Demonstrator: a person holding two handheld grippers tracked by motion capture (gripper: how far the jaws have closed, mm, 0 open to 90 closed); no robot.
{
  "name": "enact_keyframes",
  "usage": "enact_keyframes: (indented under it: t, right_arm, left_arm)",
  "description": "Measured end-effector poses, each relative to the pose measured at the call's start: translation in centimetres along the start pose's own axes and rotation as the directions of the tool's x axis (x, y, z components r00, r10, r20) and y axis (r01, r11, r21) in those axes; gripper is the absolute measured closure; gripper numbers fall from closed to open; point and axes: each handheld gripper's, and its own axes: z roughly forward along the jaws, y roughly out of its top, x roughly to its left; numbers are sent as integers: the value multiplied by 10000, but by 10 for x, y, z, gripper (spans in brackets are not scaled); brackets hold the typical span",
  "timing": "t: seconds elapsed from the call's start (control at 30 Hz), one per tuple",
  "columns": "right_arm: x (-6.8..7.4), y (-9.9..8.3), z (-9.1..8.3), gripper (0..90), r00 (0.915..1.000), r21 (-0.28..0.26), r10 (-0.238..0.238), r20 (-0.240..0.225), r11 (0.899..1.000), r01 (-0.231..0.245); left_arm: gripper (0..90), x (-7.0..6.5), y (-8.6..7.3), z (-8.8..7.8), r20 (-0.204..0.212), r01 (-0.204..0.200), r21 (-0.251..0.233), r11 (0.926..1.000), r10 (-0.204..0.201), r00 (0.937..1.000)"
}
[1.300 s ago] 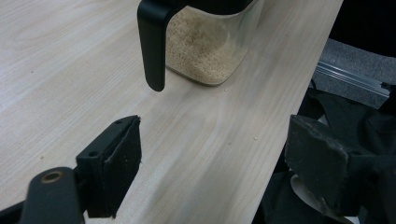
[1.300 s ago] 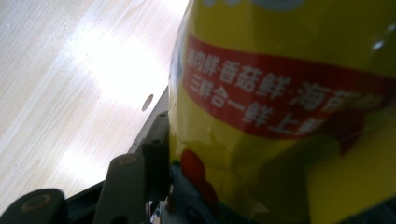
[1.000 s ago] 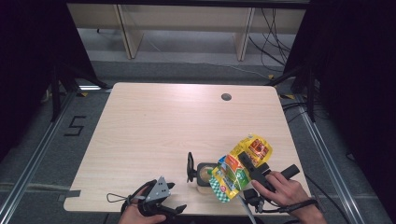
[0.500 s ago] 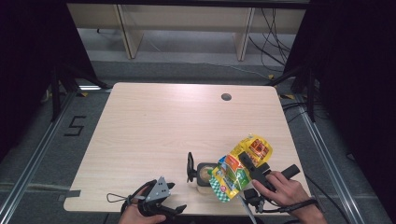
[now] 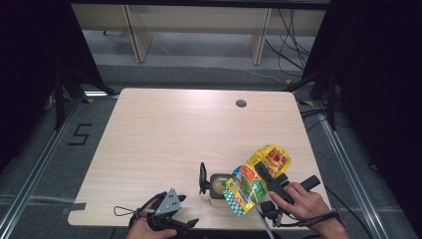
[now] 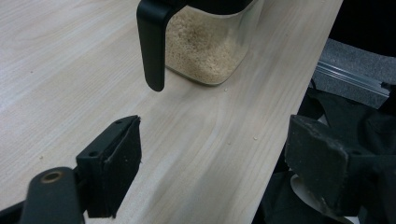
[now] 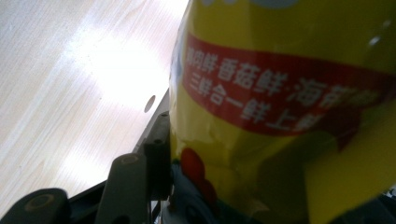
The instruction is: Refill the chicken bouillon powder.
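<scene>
A light wooden table [image 5: 164, 144] stands in a dark room, and a person's two hands reach in over its near edge, each holding a black two-jaw gripper.

Near the middle of that near edge sits a clear jar [image 5: 219, 185] with a black handle [image 5: 202, 178] on its left side. In the left gripper view the jar [image 6: 210, 46] is partly filled with pale, fine grains, and its handle [image 6: 153, 42] hangs down beside the glass.

Just right of the jar, the right gripper [image 5: 266, 177] clamps a bright yellow and green snack bag [image 5: 256, 179], holding it tilted, its lower end over the jar's right side. In the right gripper view the bag [image 7: 289, 107] presses against one jaw, with a red band of white lettering across its yellow face.

The right hand [image 5: 298, 201] wraps the gripper's handle, to the right of the jar.

The left gripper [image 5: 186, 211] rests left of the jar at the table edge, held by the left hand [image 5: 149, 226]. In its own view the left gripper [image 6: 212, 163] has its jaws spread wide, nothing between them, pointing toward the jar's handle and well short of it.
</scene>
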Motion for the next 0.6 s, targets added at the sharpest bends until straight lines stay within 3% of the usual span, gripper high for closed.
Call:
enact_keyframes:
  t: [0.07, 0.23, 0.27, 0.4, 0.43, 0.5, 0.53, 0.6]
  right_arm:
    - [0, 0, 0, 524, 10000, 1, -13, 6, 10000, 13]
    - [0, 0, 0, 525, 10000, -12, -52, 29, 10000, 52]
    - [0, 0, 0, 525, 10000, -9, -55, 24, 10000, 55]
    - [0, 0, 0, 524, 10000, -13, -34, 21, 10000, 34]
    - [0, 0, 0, 525, 10000, -24, -23, 15, 10000, 23]
    - [0, 0, 0, 525, 10000, -27, -40, 1, 10000, 40]
    - [0, 0, 0, 525, 10000, -20, -36, 28, 10000, 36]
    - [-1, -1, 0, 525, 9999, -55, -112, -25, 9999, 112]
  left_arm:
    - [183, 2, 0, 0, 9, -278, 30, 9996, 278, 9996]
    - [183, 2, 0, 0, 21, -269, 36, 9996, 269, 9996]
    - [183, 3, 1, -1, -3, -413, 180, 9990, 413, 9991]
    - [183, 1, 0, 0, 31, -242, 24, 9997, 242, 9997]
    - [183, 0, 0, 0, -3, -8, 35, 10000, 8, 10000]
    - [183, 3, 1, -1, 2, -380, 144, 9992, 380, 9993]
    - [183, 1, 1, 0, 43, -186, 14, 9998, 186, 9998]
    - [183, 1, 1, 0, 48, -218, 27, 9998, 218, 9998]
